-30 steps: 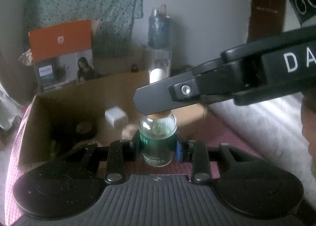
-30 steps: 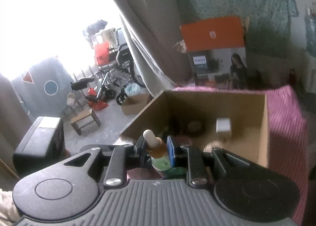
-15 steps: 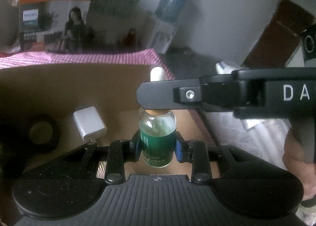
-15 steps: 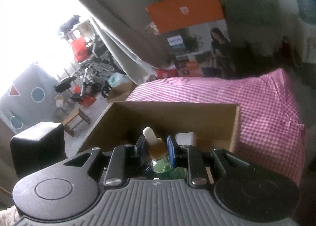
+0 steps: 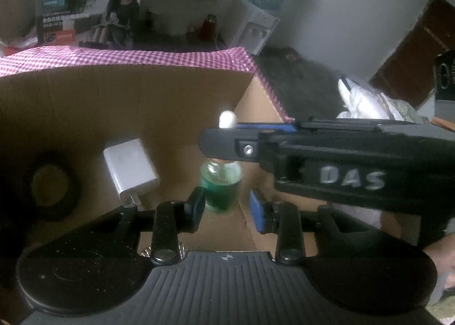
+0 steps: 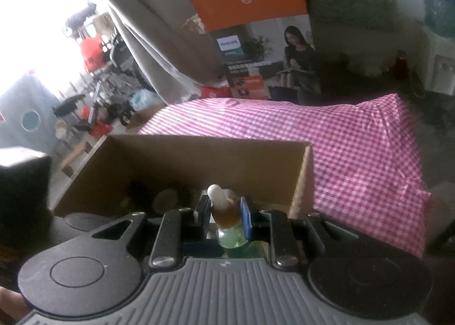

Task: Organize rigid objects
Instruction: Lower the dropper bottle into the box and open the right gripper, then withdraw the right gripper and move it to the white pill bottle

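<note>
Dropper bottle [image 5: 219, 187] now hangs inside the cardboard box [image 5: 128, 97], low over its floor; a second ago it was short of the box's near wall, with both tongs clamped on it. It reads as being lowered to a resting spot.

Left tongs [image 5: 227, 207]: jaws opening. A gap shows between the right blue pad and the glass; the left pad sits just beside the bottle's body, not clearly pressing. The left side looks to be letting go.

Right tongs [image 6: 222, 212]: closed on the bottle's amber neck, under the white bulb. This grip carries the bottle alone now, by my reading. Next step is likely to set it down and release.

Left view only: box floor, with a white charger [image 5: 129, 167] left of the bottle and a dark round tin [image 5: 49, 185] further left, both well apart from it. Also the right tongs reaching in from the side across the bottle's neck.

Right view only: the neck grip itself, the checked cloth [image 6: 355, 154] beyond the box, the orange carton [image 6: 256, 26] behind that. Box floor hidden here.
</note>
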`<state>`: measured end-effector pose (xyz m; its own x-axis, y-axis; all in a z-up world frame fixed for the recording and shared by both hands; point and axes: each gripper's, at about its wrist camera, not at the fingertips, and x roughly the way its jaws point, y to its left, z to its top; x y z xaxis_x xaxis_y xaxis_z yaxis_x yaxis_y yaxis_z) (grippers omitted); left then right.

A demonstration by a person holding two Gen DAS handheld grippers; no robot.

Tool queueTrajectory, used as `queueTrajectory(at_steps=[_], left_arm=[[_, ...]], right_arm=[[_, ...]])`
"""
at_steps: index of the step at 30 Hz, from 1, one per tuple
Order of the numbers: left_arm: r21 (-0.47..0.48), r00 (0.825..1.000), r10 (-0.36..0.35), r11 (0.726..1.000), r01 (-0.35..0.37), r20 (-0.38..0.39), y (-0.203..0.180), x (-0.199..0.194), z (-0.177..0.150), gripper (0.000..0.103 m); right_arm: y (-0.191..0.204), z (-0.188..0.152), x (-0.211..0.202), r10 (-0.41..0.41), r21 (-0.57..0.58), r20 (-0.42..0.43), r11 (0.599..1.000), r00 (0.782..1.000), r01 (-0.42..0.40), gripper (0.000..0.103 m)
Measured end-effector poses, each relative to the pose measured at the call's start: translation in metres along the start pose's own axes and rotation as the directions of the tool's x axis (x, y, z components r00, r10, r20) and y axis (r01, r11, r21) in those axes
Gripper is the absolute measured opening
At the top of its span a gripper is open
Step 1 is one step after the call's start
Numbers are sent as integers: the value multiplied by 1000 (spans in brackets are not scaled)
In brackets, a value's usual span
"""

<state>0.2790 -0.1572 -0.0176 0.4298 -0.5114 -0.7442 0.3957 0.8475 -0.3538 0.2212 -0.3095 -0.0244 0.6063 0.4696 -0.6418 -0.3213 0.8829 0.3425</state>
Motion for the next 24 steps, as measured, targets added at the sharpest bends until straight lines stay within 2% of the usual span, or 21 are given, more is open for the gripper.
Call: queueTrajectory(at_steps=[9, 15, 24], left_arm=[[14, 1000, 19, 1000, -19, -1, -5, 0, -1, 35], [37, 999, 33, 999, -32, -11, -7, 0, -4, 36], [82, 996, 43, 996, -36, -81, -10, 1, -11, 42]], right_arm=[[16, 0, -1, -71, -95, 11, 993, 997, 72, 25], [15, -2, -13, -82, -78, 33, 993, 996, 84, 25], [11, -13, -32, -92, -59, 35, 994, 995, 94, 25]])
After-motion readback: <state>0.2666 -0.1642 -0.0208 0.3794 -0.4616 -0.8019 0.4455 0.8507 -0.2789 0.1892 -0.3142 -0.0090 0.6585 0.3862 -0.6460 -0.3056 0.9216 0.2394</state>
